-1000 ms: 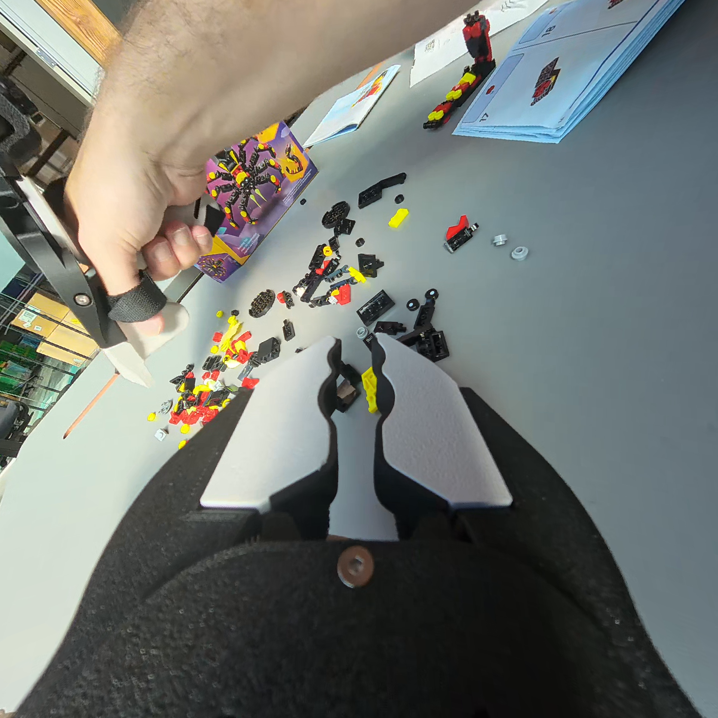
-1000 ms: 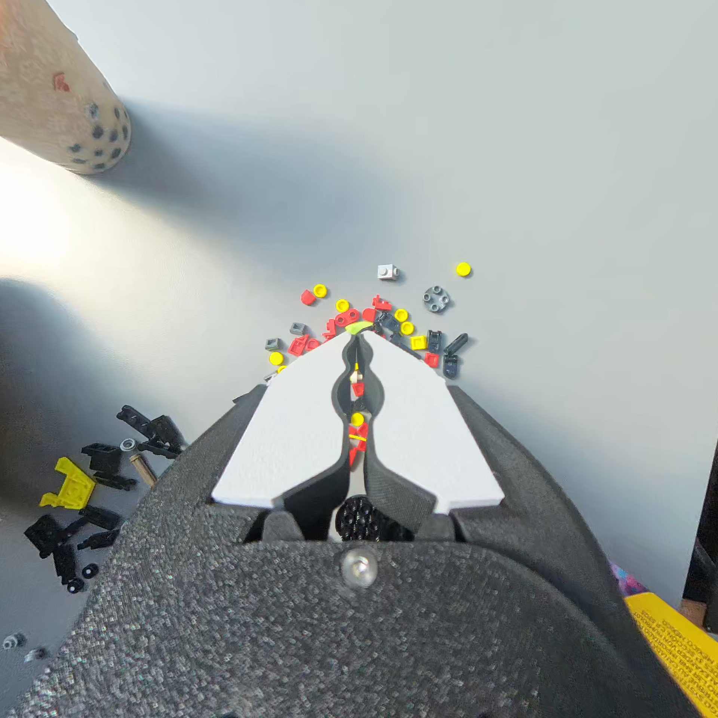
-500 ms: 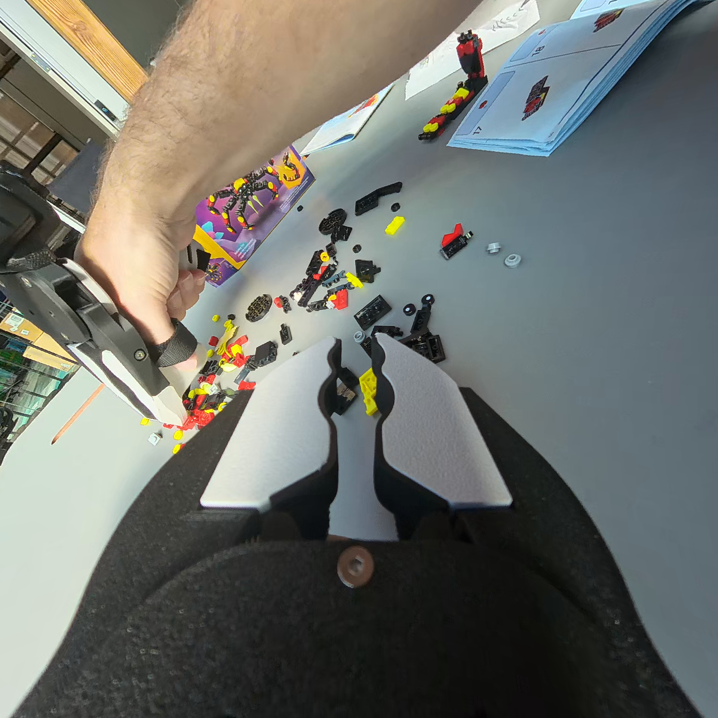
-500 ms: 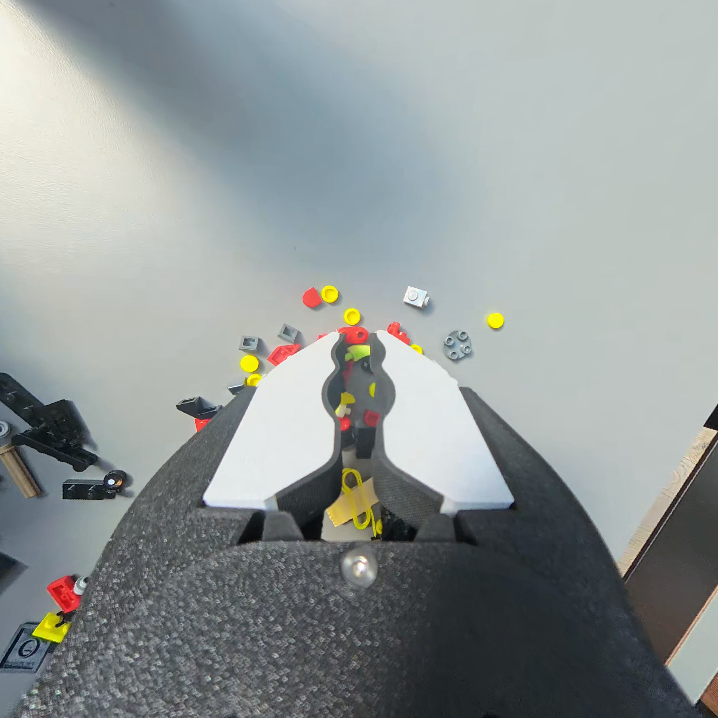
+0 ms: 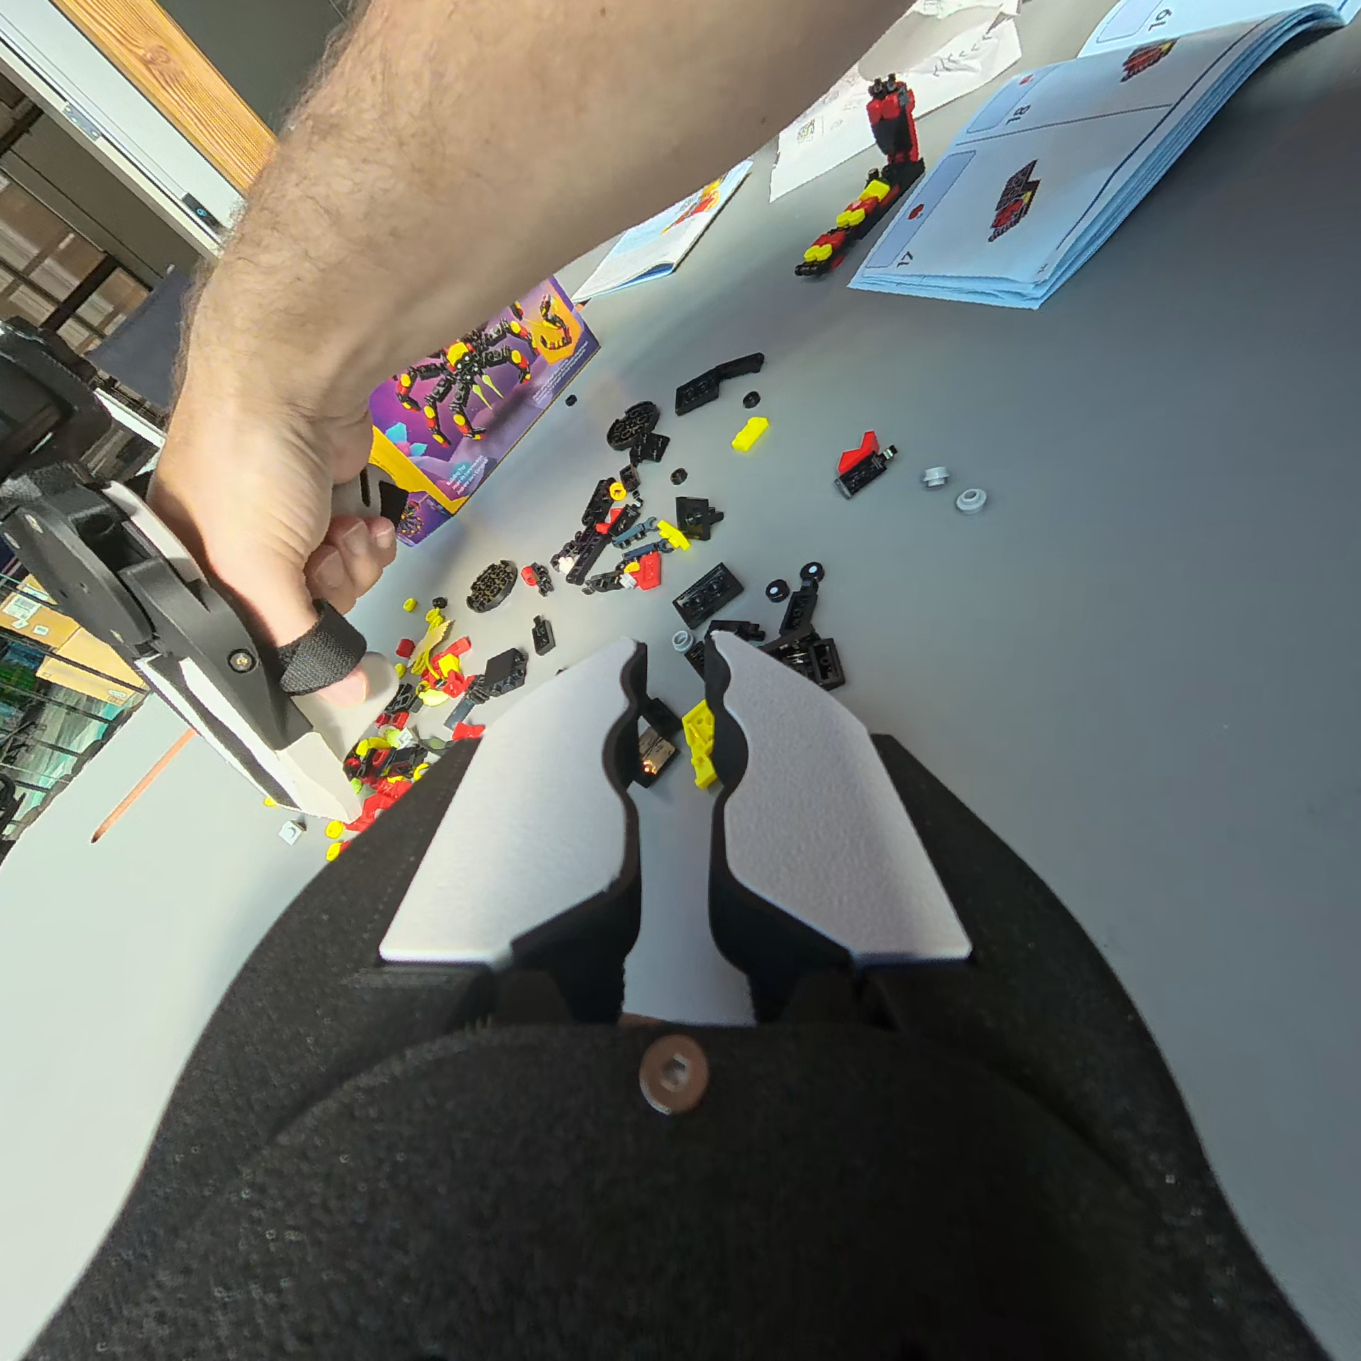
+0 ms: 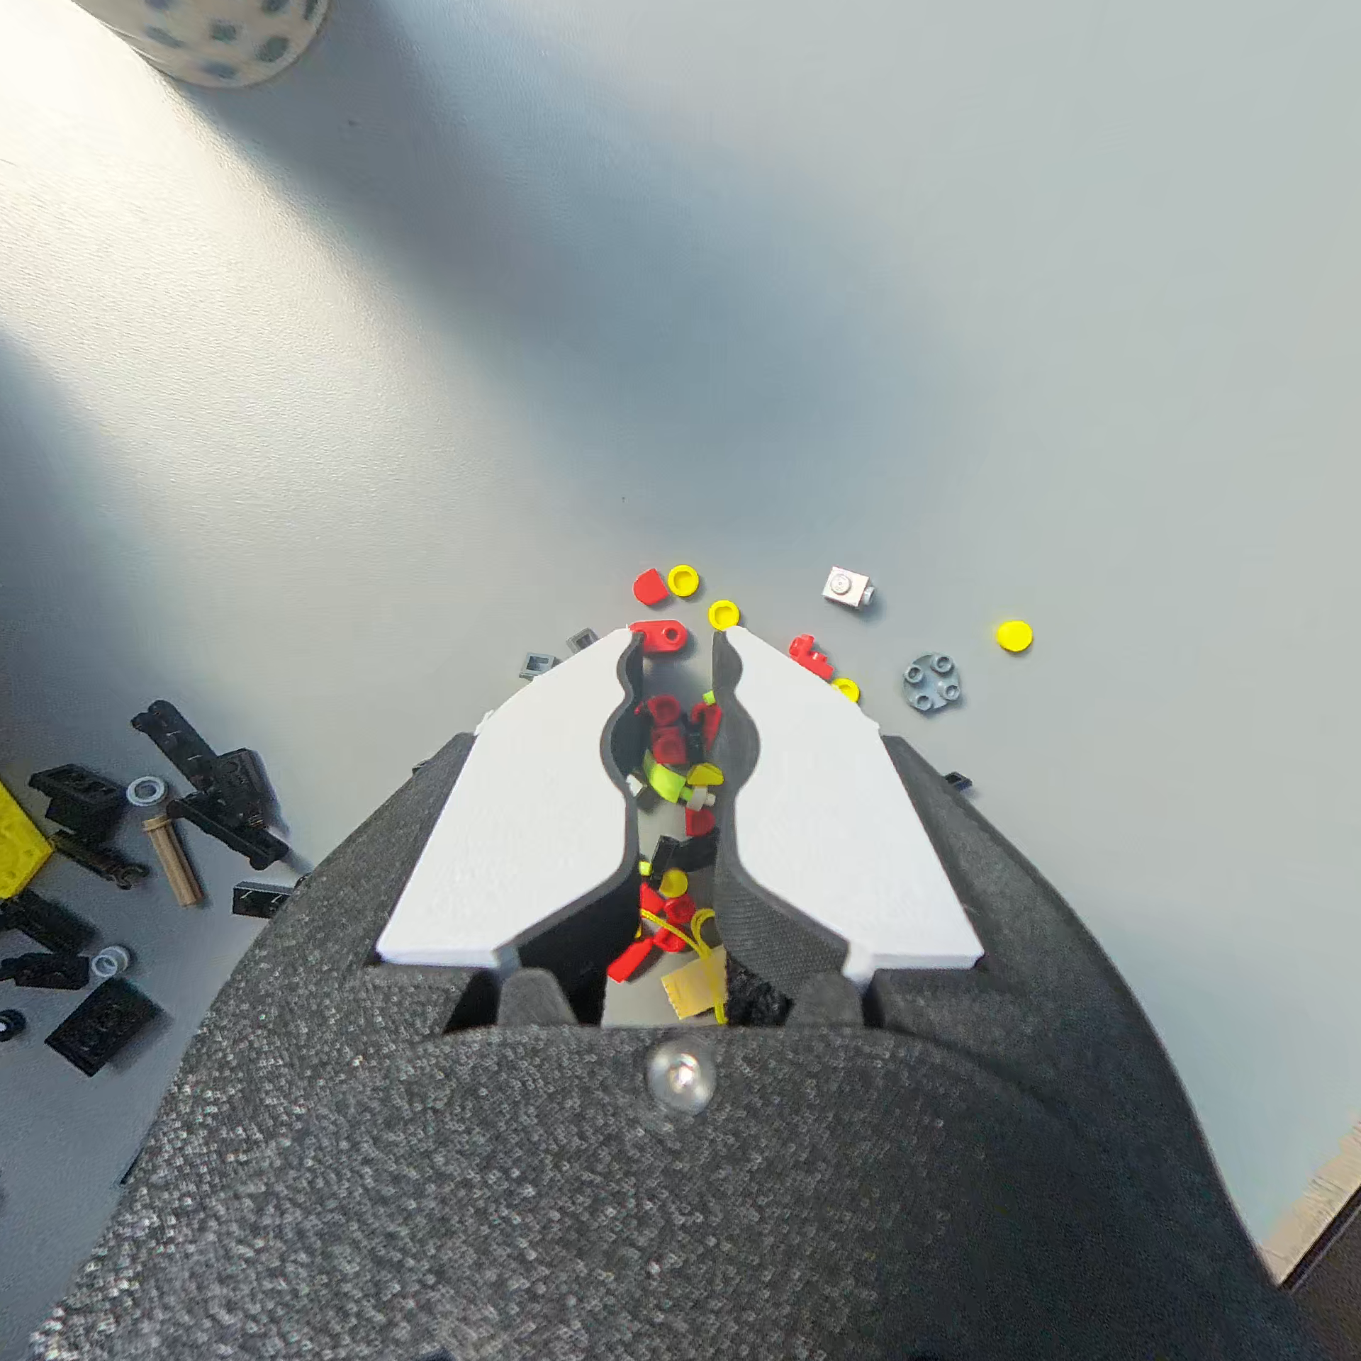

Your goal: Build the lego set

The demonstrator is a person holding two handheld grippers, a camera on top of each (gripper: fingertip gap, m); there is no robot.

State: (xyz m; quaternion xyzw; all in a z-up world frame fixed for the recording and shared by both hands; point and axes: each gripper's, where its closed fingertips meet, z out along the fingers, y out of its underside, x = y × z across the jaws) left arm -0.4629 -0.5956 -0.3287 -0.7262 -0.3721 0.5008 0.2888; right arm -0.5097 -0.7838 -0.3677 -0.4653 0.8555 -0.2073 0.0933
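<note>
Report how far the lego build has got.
Done: one black, red and yellow sub-assembly stands beside the open instruction booklet. In hand: nothing; the left gripper is open over black and yellow pieces, and the right gripper is open above the red and yellow pile. Left: most of it, since loose pieces lie scattered across the table.

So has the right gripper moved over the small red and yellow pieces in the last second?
Yes. The right gripper opened and advanced toward the grey square stud piece.
</note>
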